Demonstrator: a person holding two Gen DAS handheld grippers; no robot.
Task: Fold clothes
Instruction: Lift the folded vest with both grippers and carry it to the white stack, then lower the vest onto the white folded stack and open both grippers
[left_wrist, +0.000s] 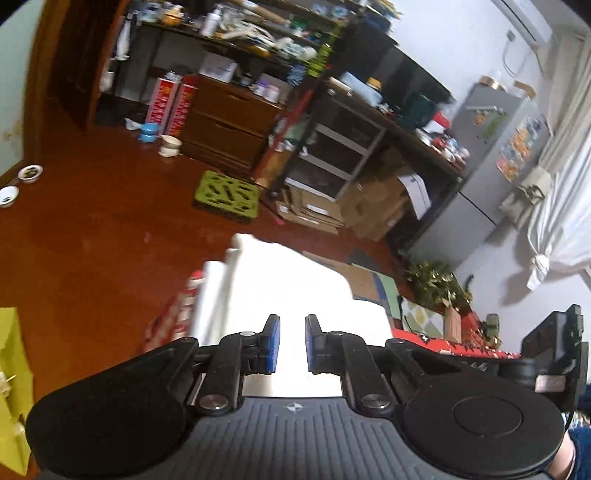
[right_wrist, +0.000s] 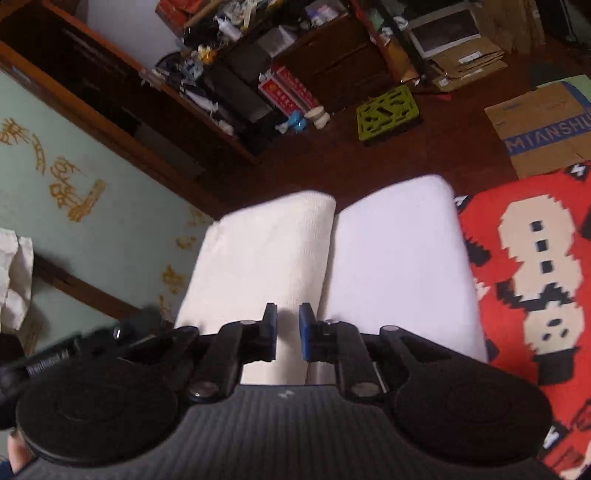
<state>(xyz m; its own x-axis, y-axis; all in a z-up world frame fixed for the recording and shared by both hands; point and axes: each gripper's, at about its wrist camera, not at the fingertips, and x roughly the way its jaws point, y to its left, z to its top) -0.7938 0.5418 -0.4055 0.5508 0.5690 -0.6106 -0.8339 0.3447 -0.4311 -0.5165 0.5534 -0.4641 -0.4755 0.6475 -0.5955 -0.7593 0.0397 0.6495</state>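
Observation:
Two folded garments lie side by side on a red blanket (right_wrist: 484, 210) with a pixel snowman pattern. In the right wrist view the cream ribbed one (right_wrist: 266, 251) is on the left and the smooth white one (right_wrist: 399, 251) on the right. My right gripper (right_wrist: 288, 310) hovers over the seam between them, slightly open and holding nothing. In the left wrist view the same white stack (left_wrist: 295, 280) is blurred and lies just ahead of my left gripper (left_wrist: 291, 321), which is also slightly open and empty. The red blanket (left_wrist: 443, 345) shows to its right.
A green plastic crate (left_wrist: 225, 197) (right_wrist: 388, 112) sits on the dark red floor. Cluttered shelves and drawers line the far wall. A cardboard box (right_wrist: 543, 125) lies beside the blanket. A grey fridge (left_wrist: 491, 147), a plant (left_wrist: 436, 284) and floor bowls (left_wrist: 29, 173) are farther off.

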